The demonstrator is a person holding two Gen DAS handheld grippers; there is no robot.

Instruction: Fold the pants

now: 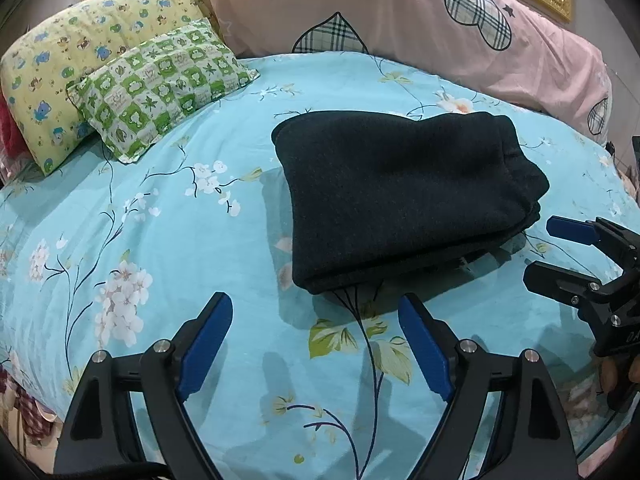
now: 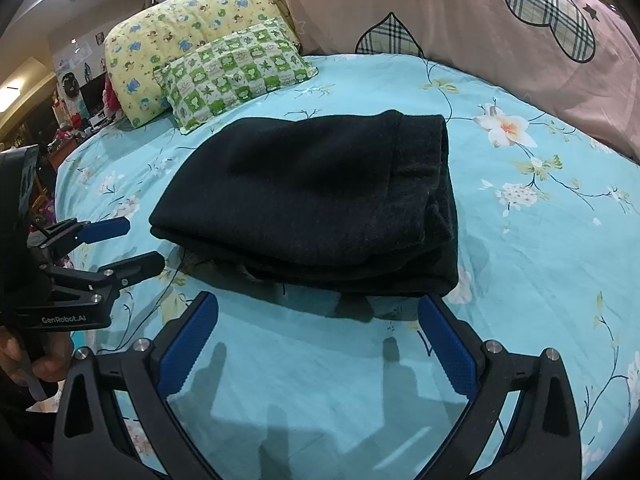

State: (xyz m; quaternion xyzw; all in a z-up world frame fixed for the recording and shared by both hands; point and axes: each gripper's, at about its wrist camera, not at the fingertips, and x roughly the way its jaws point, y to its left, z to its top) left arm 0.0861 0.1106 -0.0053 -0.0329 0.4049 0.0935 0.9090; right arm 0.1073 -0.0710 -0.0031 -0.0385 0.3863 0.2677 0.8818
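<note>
The black pants (image 1: 400, 196) lie folded into a thick rectangular stack on the blue floral bed sheet (image 1: 180, 240); they also show in the right wrist view (image 2: 316, 204). My left gripper (image 1: 316, 312) is open and empty, just in front of the stack's near edge; it shows at the left of the right wrist view (image 2: 140, 240). My right gripper (image 2: 320, 312) is open and empty, just short of the stack's near edge; it shows at the right of the left wrist view (image 1: 540, 248). Neither touches the pants.
A green checked pillow (image 1: 160, 84) leans on a yellow cartoon pillow (image 1: 80, 60) at the far left. A pink quilt (image 1: 420, 12) with plaid hearts runs along the far side. The room's clutter (image 2: 72, 96) lies beyond the bed's left edge.
</note>
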